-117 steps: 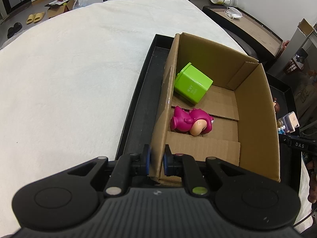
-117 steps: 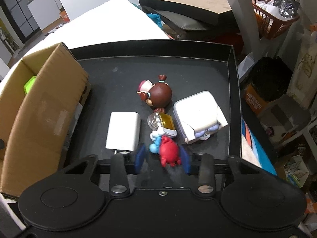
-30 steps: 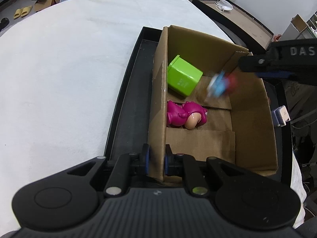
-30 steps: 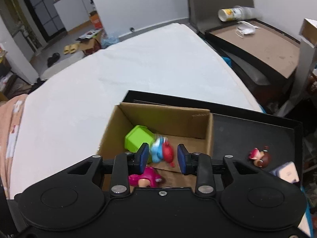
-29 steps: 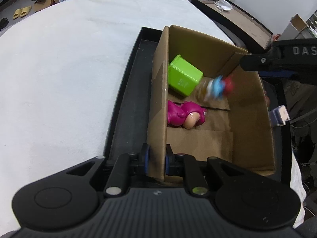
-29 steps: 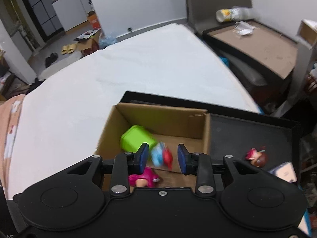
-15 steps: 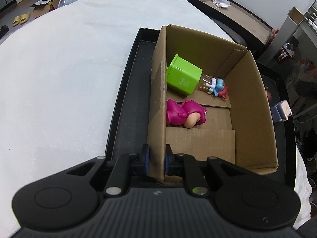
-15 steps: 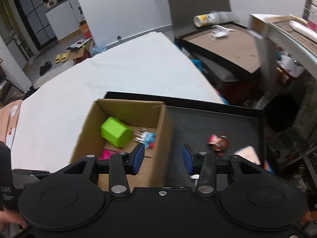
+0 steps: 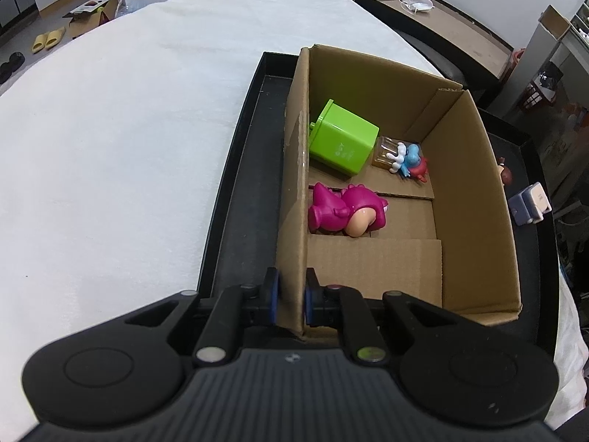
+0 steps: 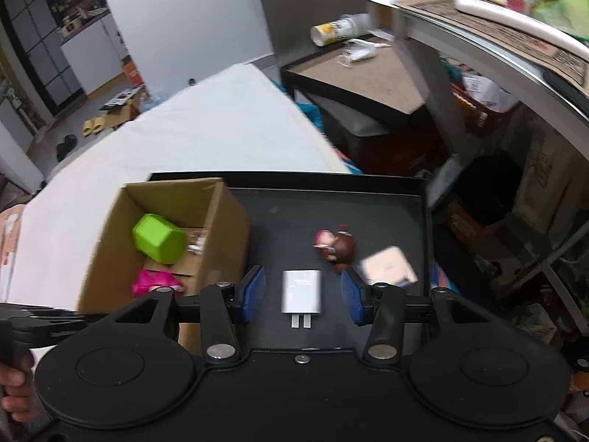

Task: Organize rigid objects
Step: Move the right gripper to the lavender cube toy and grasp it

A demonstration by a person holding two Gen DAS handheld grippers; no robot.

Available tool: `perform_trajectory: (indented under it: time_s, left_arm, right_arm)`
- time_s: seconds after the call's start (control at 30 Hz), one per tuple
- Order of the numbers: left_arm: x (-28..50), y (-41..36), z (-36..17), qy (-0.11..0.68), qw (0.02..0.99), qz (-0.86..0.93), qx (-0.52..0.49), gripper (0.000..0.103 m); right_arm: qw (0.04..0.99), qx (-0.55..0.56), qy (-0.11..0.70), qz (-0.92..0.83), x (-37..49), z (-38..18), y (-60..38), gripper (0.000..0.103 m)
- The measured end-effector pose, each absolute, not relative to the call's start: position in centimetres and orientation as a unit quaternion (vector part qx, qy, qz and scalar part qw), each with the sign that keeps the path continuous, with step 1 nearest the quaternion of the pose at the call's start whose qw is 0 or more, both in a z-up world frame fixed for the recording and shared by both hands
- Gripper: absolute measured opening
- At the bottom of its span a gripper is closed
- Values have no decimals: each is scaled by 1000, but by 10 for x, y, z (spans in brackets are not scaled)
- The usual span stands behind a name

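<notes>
A cardboard box [image 9: 475, 199] stands on a black tray [image 9: 235, 199]. Inside lie a green cube [image 9: 342, 143], a pink figure [image 9: 348, 210] and a small blue-and-red figure [image 9: 410, 160]. My left gripper [image 9: 291, 300] is shut on the box's near left wall. My right gripper [image 10: 301, 296] is open and empty, held above a white charger [image 10: 301, 291] on the tray [image 10: 386, 199]. A brown figure [image 10: 337, 245] and a white block toy [image 10: 388, 269] lie to the charger's right. The box [image 10: 221, 228] also shows in the right wrist view.
The tray rests on a white cloth-covered table [image 9: 110, 147]. A dark side table [image 10: 368, 73] with a cup and mask stands behind. Shelving and clutter [image 10: 497, 184] sit to the right of the tray.
My right gripper let the blue-and-red figure drop into the box, opened wide, and swung right over the charger. My left gripper kept its hold on the box wall.
</notes>
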State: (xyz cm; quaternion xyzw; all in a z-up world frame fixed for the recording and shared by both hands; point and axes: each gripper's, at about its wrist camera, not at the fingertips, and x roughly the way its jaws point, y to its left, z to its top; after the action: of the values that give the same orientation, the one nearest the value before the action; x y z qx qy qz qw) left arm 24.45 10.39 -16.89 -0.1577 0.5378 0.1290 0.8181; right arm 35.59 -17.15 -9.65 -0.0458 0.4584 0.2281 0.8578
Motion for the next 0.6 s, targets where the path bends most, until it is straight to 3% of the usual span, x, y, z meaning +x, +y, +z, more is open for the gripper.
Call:
perform_trajectory:
  time_s: [0.6]
  left_arm:
    - [250, 99, -173, 548, 810, 147, -148, 11]
  right_arm:
    - [866, -103, 448, 195, 389, -161, -190, 51]
